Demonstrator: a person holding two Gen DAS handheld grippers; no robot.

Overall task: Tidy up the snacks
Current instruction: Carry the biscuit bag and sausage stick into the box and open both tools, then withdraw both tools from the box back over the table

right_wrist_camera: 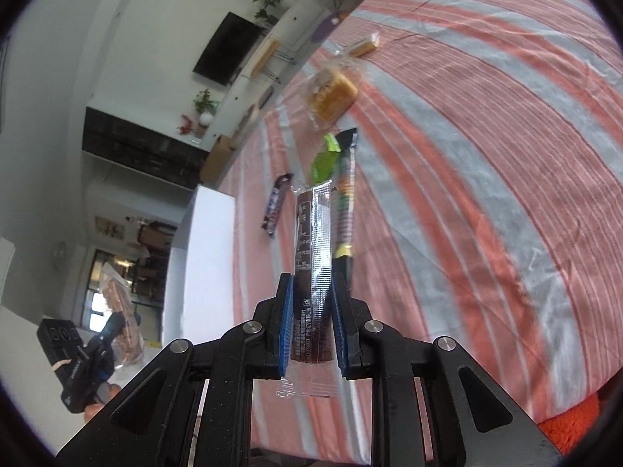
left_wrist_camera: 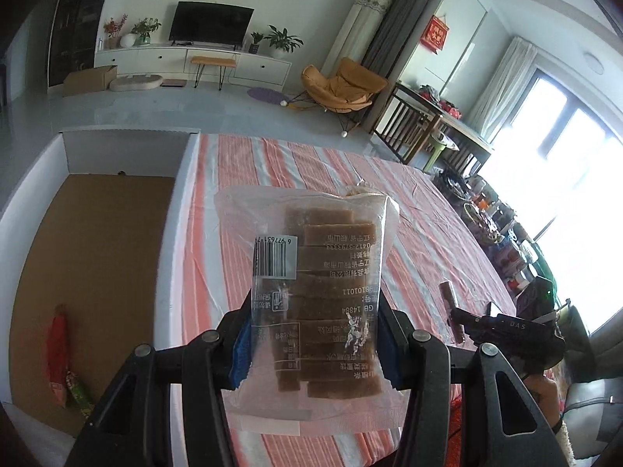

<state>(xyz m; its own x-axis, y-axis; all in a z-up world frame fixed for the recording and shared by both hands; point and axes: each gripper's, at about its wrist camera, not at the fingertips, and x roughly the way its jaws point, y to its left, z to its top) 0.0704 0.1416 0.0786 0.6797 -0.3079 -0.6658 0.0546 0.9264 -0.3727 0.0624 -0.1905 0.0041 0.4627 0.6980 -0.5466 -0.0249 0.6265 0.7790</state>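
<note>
both hands are mid-carry: each has picked a snack off the striped desk [right_wrist_camera: 486,179] and, judging by the open white box [left_wrist_camera: 179,210] at the desk's left side, the next move is to bring each packet over the box and let it go inside. a red packet [left_wrist_camera: 57,346] and a green one [left_wrist_camera: 80,389] already lie on the box's brown floor.

the left claw [left_wrist_camera: 315,344] is partly spread, its blue pads pinching the lower half of a clear bag of brown slices [left_wrist_camera: 323,280], held upright above the desk just beside the box wall. the right claw [right_wrist_camera: 311,321] is pressed nearly together, pinching a slim dark stick in clear wrap [right_wrist_camera: 313,241] that stands up out of the pads, clear of the cloth.

left on the desk are a dark bar [right_wrist_camera: 276,204], a green packet [right_wrist_camera: 325,159], a long striped stick [right_wrist_camera: 345,202] and two wrapped cakes [right_wrist_camera: 331,95].
</note>
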